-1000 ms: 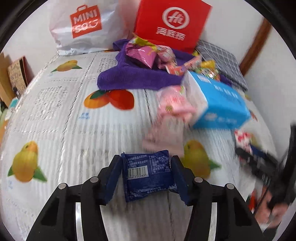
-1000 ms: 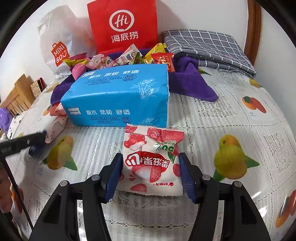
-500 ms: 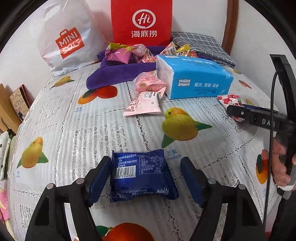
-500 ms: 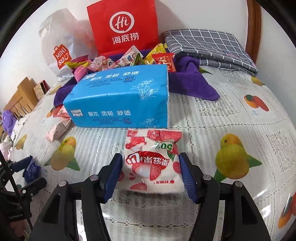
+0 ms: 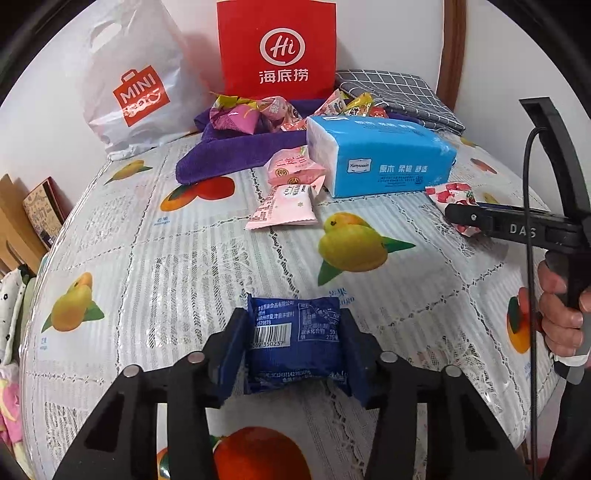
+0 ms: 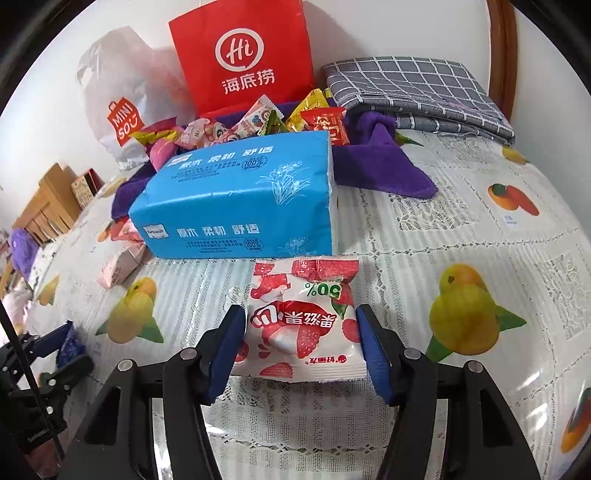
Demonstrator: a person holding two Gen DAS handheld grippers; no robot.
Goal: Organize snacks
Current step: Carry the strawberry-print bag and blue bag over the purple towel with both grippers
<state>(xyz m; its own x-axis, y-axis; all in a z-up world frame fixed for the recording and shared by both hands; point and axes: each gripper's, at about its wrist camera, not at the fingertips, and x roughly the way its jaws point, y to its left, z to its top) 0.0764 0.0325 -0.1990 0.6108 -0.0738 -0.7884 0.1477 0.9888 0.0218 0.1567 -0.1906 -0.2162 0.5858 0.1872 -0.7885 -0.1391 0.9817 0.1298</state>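
We see glossy clear plastic film over white lace cloth w/ fruit print on worktop. Blue snack pack: shiny crinkled foil-plastic. Strawberry snack pack: glossy smooth plastic. Tissue pack: smooth blue plastic wrap, slight sheen. Purple towel: matt, fuzzy cloth. Red bag: matt. Gripper frame matt black plastic; pads matt blue.

— What surrounds the table?
— A white wall behind, a brown wooden frame right.
— And left?
— Light wooden furniture, in soft, even light.
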